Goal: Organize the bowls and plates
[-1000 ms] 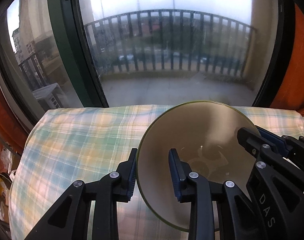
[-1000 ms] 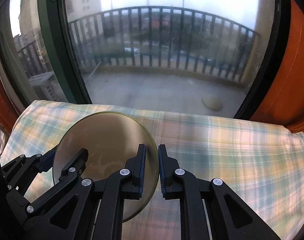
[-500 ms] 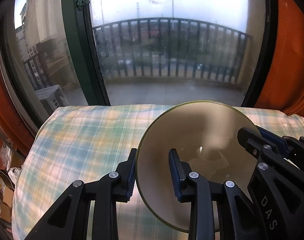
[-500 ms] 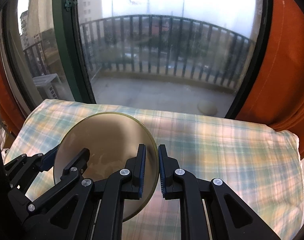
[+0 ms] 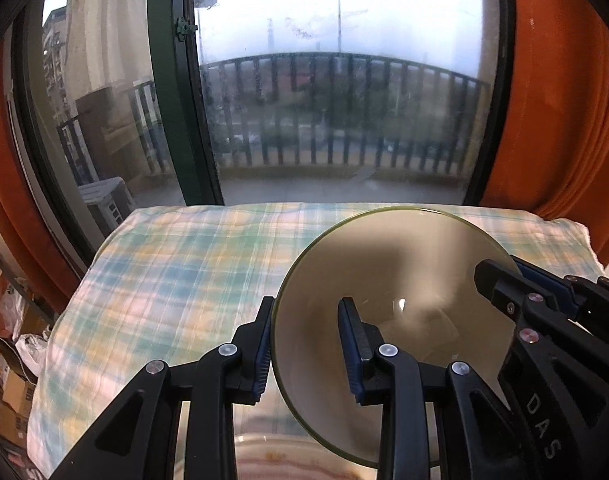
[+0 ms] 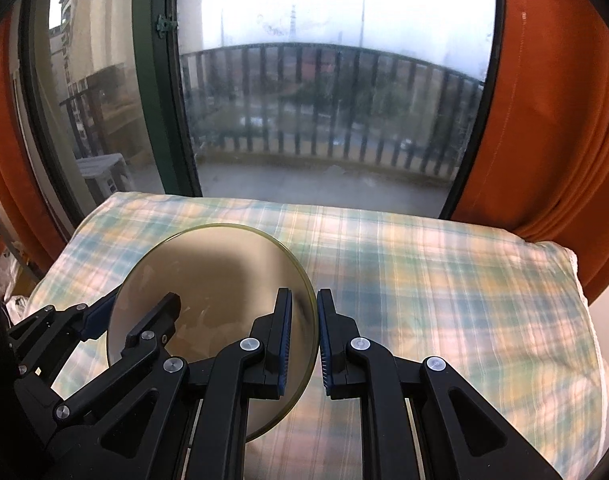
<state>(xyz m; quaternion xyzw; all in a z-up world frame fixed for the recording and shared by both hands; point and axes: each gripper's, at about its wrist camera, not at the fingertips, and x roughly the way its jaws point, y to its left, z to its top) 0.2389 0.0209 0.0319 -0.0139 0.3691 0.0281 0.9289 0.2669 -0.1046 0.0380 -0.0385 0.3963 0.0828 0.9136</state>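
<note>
Claws, left (image 5: 306,340) and right (image 6: 304,336), both clenched on glass plate (image 6: 208,304), carried above plaid bed (image 6: 444,280). Next: locate stack, lower level.

Right tool (image 6: 304,344) gripping glass plate (image 6: 208,292)

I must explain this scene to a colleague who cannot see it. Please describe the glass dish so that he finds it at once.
Start at the plaid cloth below the balcony window. Above it, both grippers hold one round, smoky-brown see-through glass dish by opposite rims. Unlike the pale plate partly seen beneath, it is transparent and raised.
</note>
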